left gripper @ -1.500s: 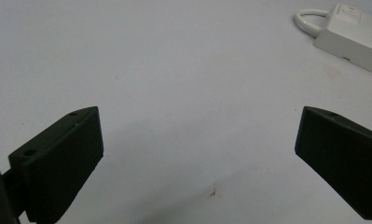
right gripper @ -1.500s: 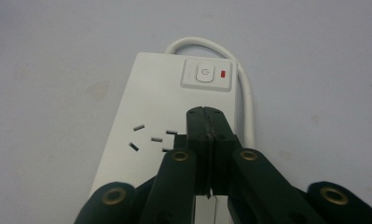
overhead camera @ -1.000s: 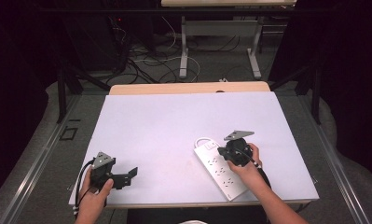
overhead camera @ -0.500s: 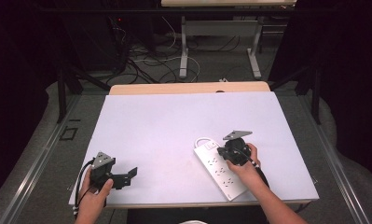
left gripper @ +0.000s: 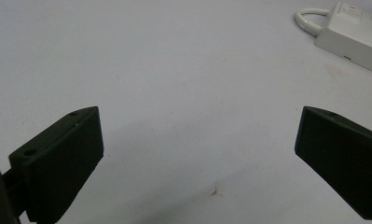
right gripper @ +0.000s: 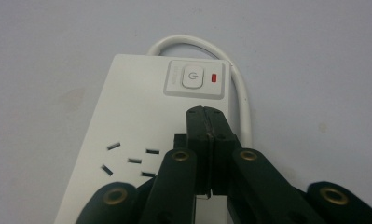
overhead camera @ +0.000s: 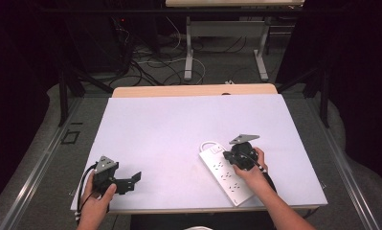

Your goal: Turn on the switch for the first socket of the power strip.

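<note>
Right tongs [right gripper: 206, 112] were clenched tight, tips poised over the white power strip [overhead camera: 227, 173] at lower right of the table [overhead camera: 169, 129], just short of its power button [right gripper: 192, 77], while left tongs [left gripper: 197, 154] gaped, released, lower left.

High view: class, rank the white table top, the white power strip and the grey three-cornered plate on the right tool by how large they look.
1. White table top, by far the largest.
2. White power strip, partly covered by the right tool.
3. Grey three-cornered plate, the smallest.
</note>
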The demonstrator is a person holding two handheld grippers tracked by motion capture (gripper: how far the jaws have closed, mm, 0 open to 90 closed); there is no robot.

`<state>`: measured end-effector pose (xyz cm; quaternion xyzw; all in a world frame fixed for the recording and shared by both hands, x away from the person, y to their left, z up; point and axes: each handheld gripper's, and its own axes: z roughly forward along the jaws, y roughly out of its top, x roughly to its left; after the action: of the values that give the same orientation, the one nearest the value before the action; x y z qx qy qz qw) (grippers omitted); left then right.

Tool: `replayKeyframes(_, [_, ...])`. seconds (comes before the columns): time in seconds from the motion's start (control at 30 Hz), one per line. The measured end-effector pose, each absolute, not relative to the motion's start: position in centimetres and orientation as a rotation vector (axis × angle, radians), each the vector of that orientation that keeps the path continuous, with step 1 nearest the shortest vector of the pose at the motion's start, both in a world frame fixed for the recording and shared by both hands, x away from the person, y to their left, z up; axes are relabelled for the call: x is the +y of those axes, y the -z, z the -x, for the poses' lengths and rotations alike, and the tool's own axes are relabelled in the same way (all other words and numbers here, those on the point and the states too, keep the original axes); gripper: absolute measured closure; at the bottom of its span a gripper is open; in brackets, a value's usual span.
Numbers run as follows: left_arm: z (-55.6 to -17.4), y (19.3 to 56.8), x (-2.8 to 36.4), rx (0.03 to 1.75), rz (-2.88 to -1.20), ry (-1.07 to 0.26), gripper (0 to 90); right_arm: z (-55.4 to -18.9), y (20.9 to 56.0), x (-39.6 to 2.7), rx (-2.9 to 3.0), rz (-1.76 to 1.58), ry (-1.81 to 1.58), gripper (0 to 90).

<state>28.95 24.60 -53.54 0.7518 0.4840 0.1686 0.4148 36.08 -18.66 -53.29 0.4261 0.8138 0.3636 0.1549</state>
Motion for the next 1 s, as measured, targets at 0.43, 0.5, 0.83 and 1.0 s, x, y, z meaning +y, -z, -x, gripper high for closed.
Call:
replayKeyframes(0.43, [-28.94, 53.52, 24.57, 1.216, -1.894, -0.422, 0.9, -36.19, 53.37, -18.83, 2.343, -1.214, -1.053, 90.0])
replayKeyframes(0.5, [-28.93, 53.52, 24.56, 1.217, -1.894, -0.421, 0.9, -36.16, 53.44, -18.73, 2.343, -1.215, -1.053, 90.0])
replayKeyframes(0.83, [-28.95, 53.53, 24.63, 1.215, -1.896, -0.423, 0.9, -36.25, 53.66, -18.74, 2.338, -1.19, -1.05, 90.0])
replayKeyframes(1.0, [-28.94, 53.52, 24.6, 1.216, -1.895, -0.422, 0.9, -36.17, 53.67, -18.75, 2.332, -1.213, -1.058, 90.0])
